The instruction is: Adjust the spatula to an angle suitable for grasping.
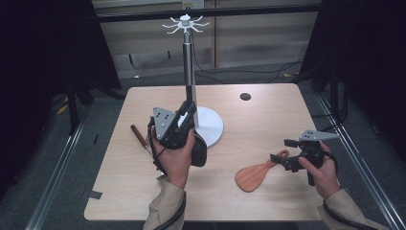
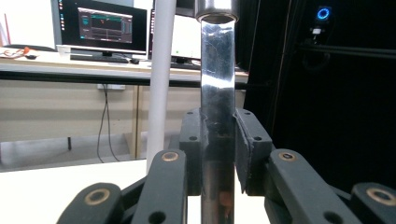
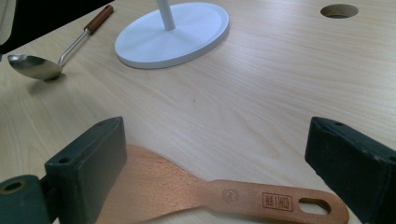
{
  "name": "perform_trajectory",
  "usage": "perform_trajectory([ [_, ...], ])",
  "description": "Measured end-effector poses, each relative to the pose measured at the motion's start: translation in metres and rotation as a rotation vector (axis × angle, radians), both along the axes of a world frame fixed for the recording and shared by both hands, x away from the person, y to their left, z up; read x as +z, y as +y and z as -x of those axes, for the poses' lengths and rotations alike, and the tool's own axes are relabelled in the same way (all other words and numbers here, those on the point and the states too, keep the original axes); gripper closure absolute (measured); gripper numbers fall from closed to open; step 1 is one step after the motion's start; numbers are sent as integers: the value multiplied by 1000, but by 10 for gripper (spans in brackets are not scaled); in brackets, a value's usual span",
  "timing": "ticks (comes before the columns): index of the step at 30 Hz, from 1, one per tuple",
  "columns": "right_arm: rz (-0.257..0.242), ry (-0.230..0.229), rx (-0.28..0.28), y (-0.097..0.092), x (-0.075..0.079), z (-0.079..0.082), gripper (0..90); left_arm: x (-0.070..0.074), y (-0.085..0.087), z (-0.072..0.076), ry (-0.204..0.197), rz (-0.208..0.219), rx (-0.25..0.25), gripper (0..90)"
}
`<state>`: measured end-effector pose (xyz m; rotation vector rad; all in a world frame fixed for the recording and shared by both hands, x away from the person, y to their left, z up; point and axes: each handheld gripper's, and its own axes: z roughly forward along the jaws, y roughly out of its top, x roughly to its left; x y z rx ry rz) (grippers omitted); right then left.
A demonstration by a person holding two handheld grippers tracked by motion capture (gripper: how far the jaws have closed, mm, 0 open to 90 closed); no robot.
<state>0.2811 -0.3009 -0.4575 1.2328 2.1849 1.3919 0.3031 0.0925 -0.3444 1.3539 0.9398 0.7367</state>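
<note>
My left gripper (image 1: 186, 109) is shut on the shiny steel handle (image 2: 217, 93) of a utensil and holds it upright right beside the white pole (image 2: 161, 70) of the hanging stand (image 1: 189, 72). The utensil's black head (image 1: 199, 153) hangs below the hand. My right gripper (image 1: 282, 158) is open, low over the table, its jaws standing either side of the handle of a wooden spatula (image 3: 243, 198) without touching it. The spatula (image 1: 253, 175) lies flat near the front right of the table.
The stand has a round white base (image 1: 213, 125) and a crown of hooks (image 1: 186, 23) at the top. A metal spoon with a wooden handle (image 1: 139, 136) lies left of the stand. A cable hole (image 1: 245, 96) sits in the table (image 1: 268, 124) at the back.
</note>
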Motion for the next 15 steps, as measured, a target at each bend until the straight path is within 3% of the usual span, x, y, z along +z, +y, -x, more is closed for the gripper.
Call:
perform_trajectory([
  [5,3,2,6,0,0,0,50,0,2,-5,-11,-6,20,752],
  [11,2,3,5,-1,-1,-1,50,-4,2,-11,21,-19,32,752],
  [15,-5,6,3,-1,0,0,50,-6,2,-16,28,-3,38,752],
])
